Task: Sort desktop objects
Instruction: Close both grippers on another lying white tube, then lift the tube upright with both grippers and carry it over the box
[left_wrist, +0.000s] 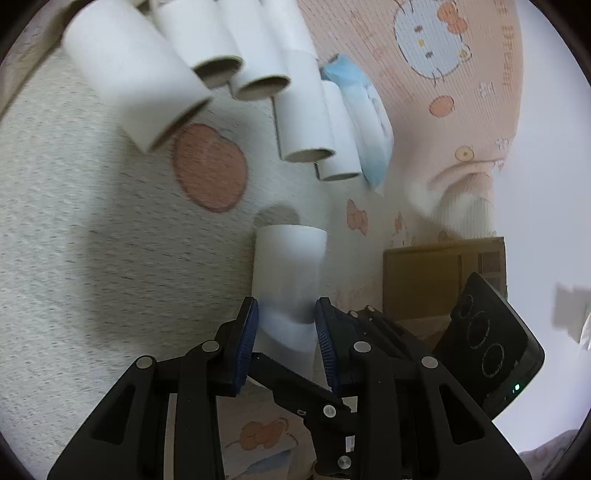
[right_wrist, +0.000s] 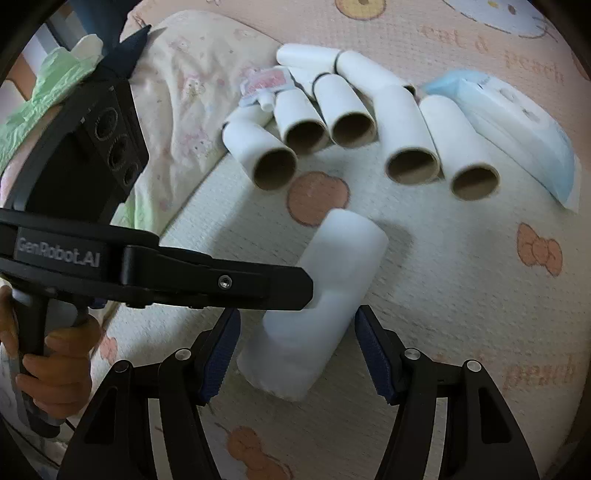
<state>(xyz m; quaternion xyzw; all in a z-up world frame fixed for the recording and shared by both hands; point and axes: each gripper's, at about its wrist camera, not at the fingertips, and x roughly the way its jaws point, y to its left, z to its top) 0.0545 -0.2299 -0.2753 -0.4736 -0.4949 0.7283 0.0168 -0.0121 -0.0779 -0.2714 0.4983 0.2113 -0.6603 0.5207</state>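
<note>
Left wrist view: the left gripper (left_wrist: 286, 325), jaws spread, flanks a loose cardboard tube (left_wrist: 288, 273) without visibly pinching it; other tubes (left_wrist: 303, 110) already lie grouped beyond.

Right wrist view: the right gripper (right_wrist: 295, 350) is released astride the same tube (right_wrist: 317, 302), apparently the last unsorted.

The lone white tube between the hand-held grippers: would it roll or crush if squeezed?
The lone white tube is a hollow cylinder lying on its side, so probably rolls. Like the open-ended tubes behind, it looks thin-walled: likely light and crushable.
</note>
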